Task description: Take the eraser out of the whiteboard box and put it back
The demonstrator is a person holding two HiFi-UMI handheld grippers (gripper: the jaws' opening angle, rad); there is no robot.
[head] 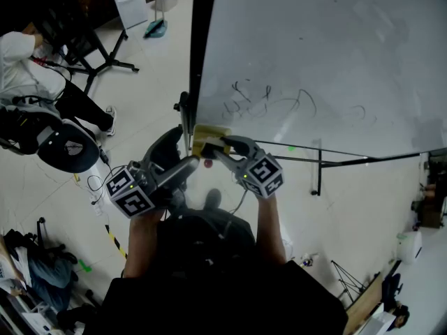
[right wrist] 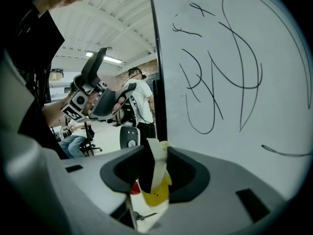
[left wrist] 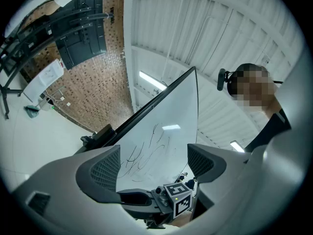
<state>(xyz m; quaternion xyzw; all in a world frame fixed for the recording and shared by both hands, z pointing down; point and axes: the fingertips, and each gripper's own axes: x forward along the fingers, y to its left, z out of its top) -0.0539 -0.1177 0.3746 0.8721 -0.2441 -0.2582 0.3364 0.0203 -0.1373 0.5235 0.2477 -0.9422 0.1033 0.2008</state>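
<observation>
Looking down in the head view, we judge the eraser (head: 207,139), pinched by our right gripper (head: 223,145) at the whiteboard (head: 314,61) corner, could slip from a shallow hold. In the left gripper view, our left gripper (left wrist: 152,163) has its fingers wide, holding nothing. In the right gripper view, the fingers clamp the eraser.

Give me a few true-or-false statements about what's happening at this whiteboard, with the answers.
1. The right gripper has its jaws closed on the eraser. True.
2. The left gripper holds a marker. False: its jaws stand apart with nothing between them.
3. The whiteboard is blank. False: black scribbles mark it.
4. A person in a white top shows at the head view's left edge. True.
</observation>
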